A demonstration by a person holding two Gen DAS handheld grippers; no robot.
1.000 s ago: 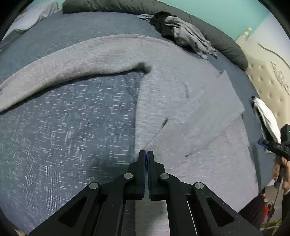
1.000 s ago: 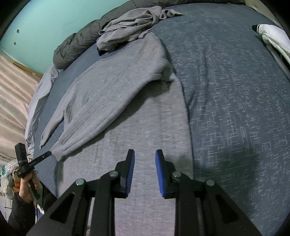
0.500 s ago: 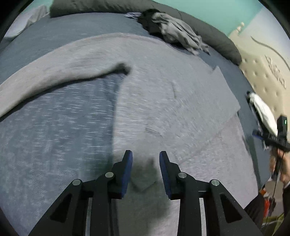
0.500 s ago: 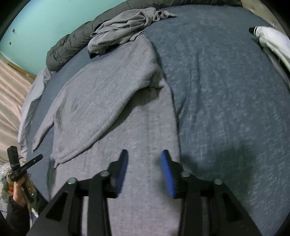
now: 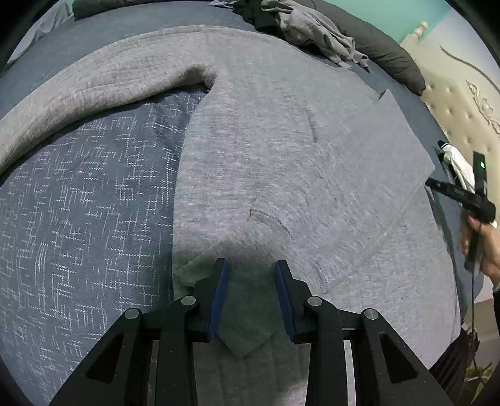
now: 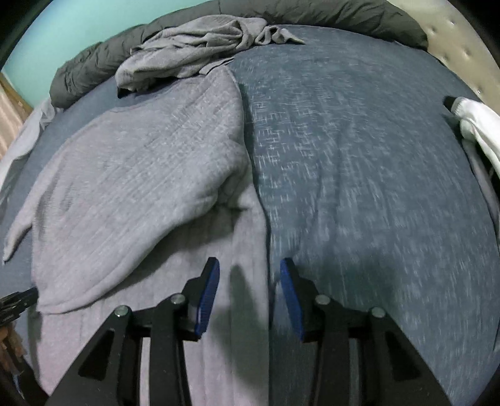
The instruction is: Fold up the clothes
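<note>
Bed surface: a dark blue bedspread (image 5: 81, 200) with a pale woven fleck covers the whole bed and lies mostly flat; the right wrist view shows it slightly blurred.
Task's thing: a grey sweater (image 5: 281, 162) is spread across the middle of the bedspread, one sleeve (image 5: 93, 87) curving away across the blue cloth, the other sleeve (image 6: 131, 193) folded in over the body.
Sweater edge: in the right wrist view its straight side edge runs down between grey cloth and blue cover, straight into the gap of the right gripper.
Left gripper (image 5: 251, 299): jaws spread, blue pads apart, low over the sweater with a small pointed fold of grey cloth between them; the pads do not press on it.
Right gripper (image 6: 250, 296): jaws spread, nothing pinched, hanging over the sweater's side edge.
Other clothes: a crumpled grey heap (image 6: 193, 53) lies at the far end of the bed, touching the sweater's top.
Bolster: a long dark grey rolled quilt (image 6: 328, 15) lines the far edge of the bed.
White garment (image 6: 478, 131): it lies at the bed's side, near the headboard.
Room: a turquoise wall (image 6: 78, 34) behind the bed; a cream tufted headboard (image 5: 459, 103) with carved trim at one side.
</note>
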